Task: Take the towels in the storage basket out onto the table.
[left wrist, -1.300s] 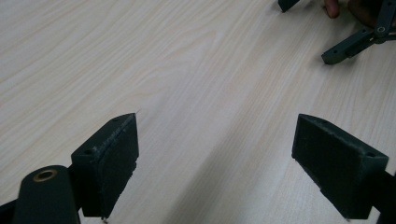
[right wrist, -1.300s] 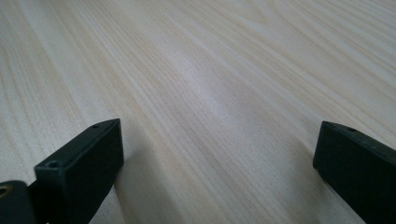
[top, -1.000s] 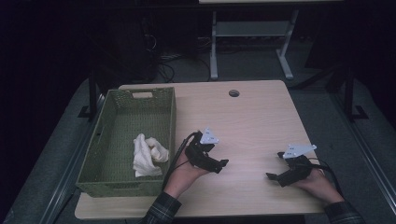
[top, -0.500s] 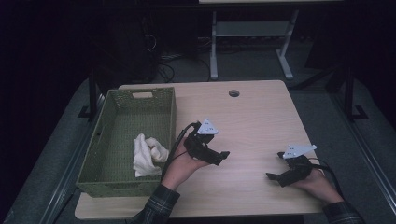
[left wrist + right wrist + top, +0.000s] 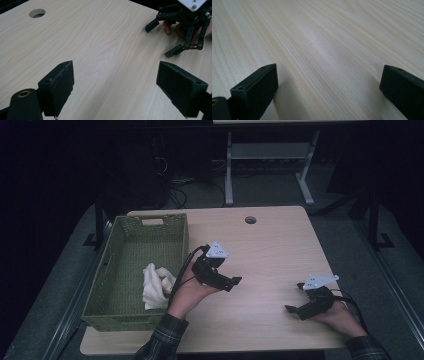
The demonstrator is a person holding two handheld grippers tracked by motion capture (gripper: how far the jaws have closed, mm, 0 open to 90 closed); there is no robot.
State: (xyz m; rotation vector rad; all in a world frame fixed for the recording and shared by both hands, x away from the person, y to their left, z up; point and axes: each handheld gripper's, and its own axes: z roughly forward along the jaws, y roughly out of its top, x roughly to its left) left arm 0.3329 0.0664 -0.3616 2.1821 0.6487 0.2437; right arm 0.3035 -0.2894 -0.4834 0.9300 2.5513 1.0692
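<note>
My left gripper [image 5: 234,282] is held in a hand just above the middle of the wooden table [image 5: 272,252], right of a green woven basket [image 5: 131,251]. Its jaws stand wide open with nothing between them in the left gripper view [image 5: 122,82]. A crumpled white cloth [image 5: 156,285] lies in the basket's near right part. My right gripper [image 5: 294,298] rests low near the table's front right, open over bare wood [image 5: 328,87]. The left gripper view also shows the right gripper [image 5: 162,38] open at the upper right, fingers of a hand behind it.
A round cable hole [image 5: 250,220] sits near the table's far edge, and appears too in the left gripper view [image 5: 37,13]. Black cables trail from both grippers. Beyond the table stand a metal frame [image 5: 267,155] and dark floor.
My left gripper has risen and drifted a little away from the person, toward the basket. The right gripper has stayed where it was.
</note>
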